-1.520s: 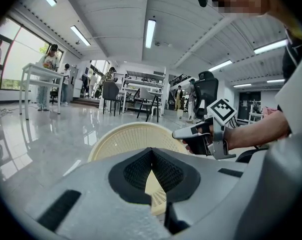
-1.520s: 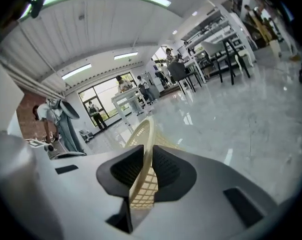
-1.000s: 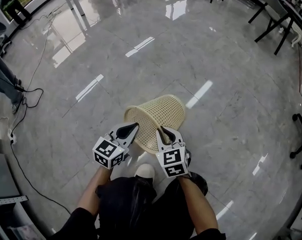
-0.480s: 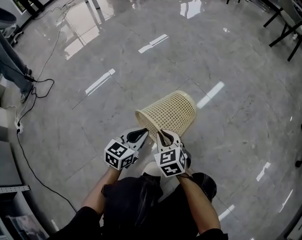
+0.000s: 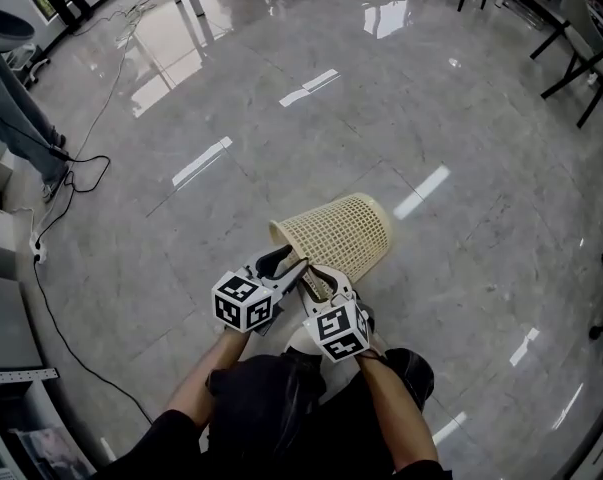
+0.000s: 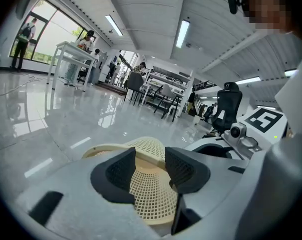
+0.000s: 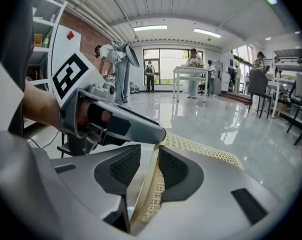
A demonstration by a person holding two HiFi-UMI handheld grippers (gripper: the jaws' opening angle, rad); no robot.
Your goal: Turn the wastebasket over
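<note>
Shiny grey marble floor (image 5: 461, 268) in a big open office; the cream mesh wastebasket (image 5: 341, 230) is lying on its side right at the person's feet, open end facing them; left gripper (image 6: 149, 159) jaws have just popped wide open, with the mesh sitting loose between them; right gripper (image 7: 149, 154) jaws have just been opening too, only partway, straddling the rim with a gap on one side.
</note>
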